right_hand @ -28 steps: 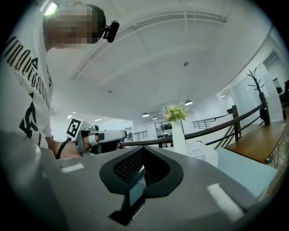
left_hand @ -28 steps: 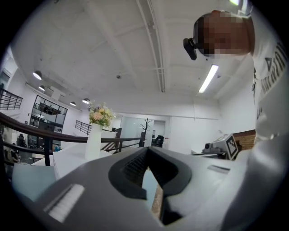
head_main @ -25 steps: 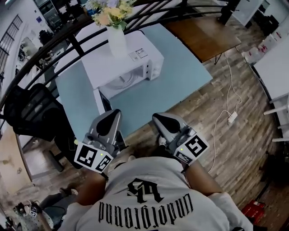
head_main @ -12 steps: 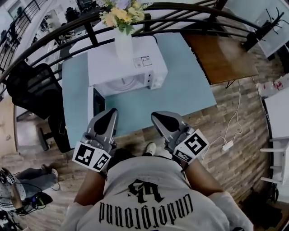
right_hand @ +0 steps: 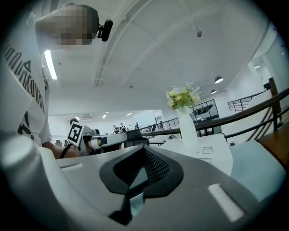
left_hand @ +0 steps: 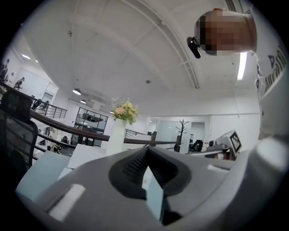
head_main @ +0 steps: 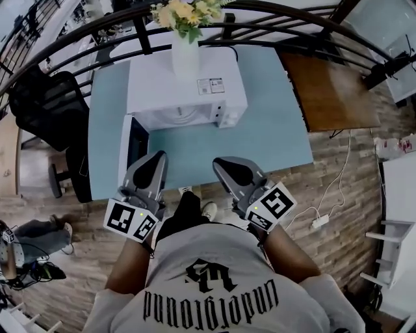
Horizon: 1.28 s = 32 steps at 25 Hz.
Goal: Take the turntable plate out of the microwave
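Your left gripper (head_main: 153, 162) and right gripper (head_main: 227, 166) are both pressed together, empty. Ahead between them, on the worktop (head_main: 266, 140), the plate (head_main: 184, 118) lies flat inside the open microwave (head_main: 188, 81), slightly nearer your left gripper.

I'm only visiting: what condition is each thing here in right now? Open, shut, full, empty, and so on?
Microwave door: open, swung out to the left.
Turntable plate: inside the microwave, not yet taken out.
Vase: upright on top of the microwave, holding flowers.
Left tongs: shut, empty.
Right tongs: shut, empty.
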### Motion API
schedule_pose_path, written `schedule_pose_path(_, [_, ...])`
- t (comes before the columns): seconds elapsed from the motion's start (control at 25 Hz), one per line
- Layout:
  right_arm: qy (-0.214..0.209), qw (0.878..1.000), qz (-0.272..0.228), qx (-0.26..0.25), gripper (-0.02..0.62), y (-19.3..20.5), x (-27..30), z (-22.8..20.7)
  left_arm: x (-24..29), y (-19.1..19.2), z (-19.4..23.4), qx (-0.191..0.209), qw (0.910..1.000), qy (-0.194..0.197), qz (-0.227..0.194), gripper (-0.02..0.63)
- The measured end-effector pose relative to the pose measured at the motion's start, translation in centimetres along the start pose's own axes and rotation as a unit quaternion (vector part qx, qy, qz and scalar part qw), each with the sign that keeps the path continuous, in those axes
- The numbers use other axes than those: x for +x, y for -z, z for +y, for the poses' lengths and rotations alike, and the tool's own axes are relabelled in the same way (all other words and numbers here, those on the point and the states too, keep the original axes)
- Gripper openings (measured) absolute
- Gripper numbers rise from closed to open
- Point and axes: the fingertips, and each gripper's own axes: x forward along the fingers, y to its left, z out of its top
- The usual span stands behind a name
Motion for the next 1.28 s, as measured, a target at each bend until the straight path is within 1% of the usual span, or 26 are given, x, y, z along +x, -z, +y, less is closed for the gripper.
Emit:
schedule_pose_path(0.28, [-0.018, 0.999, 0.014, 0.039, 0.003, 2.5, 2.4, -1.9, 1.6, 2.1, 2.7, 0.0, 0.9998, -0.021, 0.005, 0.049])
schedule_pose_path(0.52, [-0.015, 0.997, 0.037, 0.073, 0.005, 5.8, 5.3, -4.2, 2.8, 4.7, 5.6, -0.014, 0.999, -0.043, 0.002, 0.049])
schedule_pose_path(0.64, [-0.011, 0.995, 0.049, 0.087, 0.007, 7.5, 7.0, -5.4, 3.5, 6.2, 6.8, -0.018, 0.9987, -0.047, 0.005, 0.049])
schedule_pose_path(0.68, [-0.01, 0.994, 0.053, 0.091, 0.021, 8.1, 7.6, -5.9, 3.8, 6.7, 7.1, -0.019, 0.9986, -0.048, 0.008, 0.049])
schedule_pose_path(0.84, [-0.009, 0.992, 0.071, 0.1, 0.021, 10.7, 9.8, -7.2, 5.2, 9.1, 9.0, -0.023, 0.9982, -0.054, 0.014, 0.049])
schedule_pose_path(0.88, [-0.009, 0.992, 0.075, 0.105, 0.034, 11.4, 10.3, -7.5, 5.5, 9.8, 9.5, -0.024, 0.998, -0.056, 0.014, 0.049])
schedule_pose_path(1.08, [-0.001, 0.987, 0.082, 0.137, 0.041, 14.7, 12.5, -9.4, 7.0, 12.3, 11.7, -0.028, 0.9973, -0.066, 0.017, 0.049])
schedule_pose_path(1.28, [0.023, 0.976, 0.093, 0.196, 0.064, 18.5, 14.4, -12.0, 8.6, 14.9, 13.6, -0.029, 0.9968, -0.072, 0.023, 0.049])
